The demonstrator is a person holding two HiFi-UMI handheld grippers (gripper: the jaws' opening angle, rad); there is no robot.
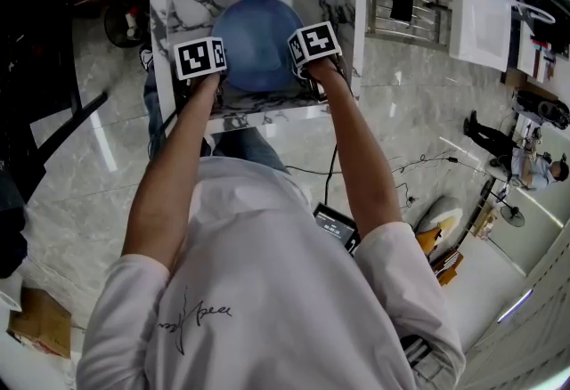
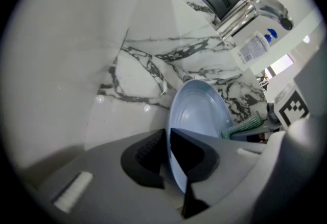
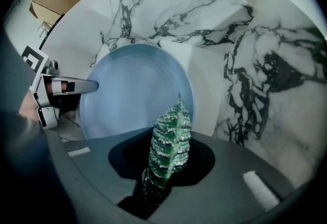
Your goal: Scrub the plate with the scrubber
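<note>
Head view: both arms reach into a marble sink (image 1: 267, 119). The blue plate (image 1: 258, 41) fills most of the basin between the left tool (image 1: 201, 59) and the right tool (image 1: 313, 43), with the walls close on both sides.

Left gripper view: the left tool (image 2: 167, 138) is clamped on the plate's (image 2: 199, 115) near rim. The plate stands on edge, its hollow face turned right toward the green scrubber (image 2: 244, 126).

Right gripper view: the right tool (image 3: 163, 164) pinches the scrubber (image 3: 168, 146), whose long axis runs out along the jaws. Its tip overlaps the plate's (image 3: 135, 95) lower right edge, perhaps touching. The left tool (image 3: 76, 86) holds the opposite rim, and bare marble lies to the right.
</note>
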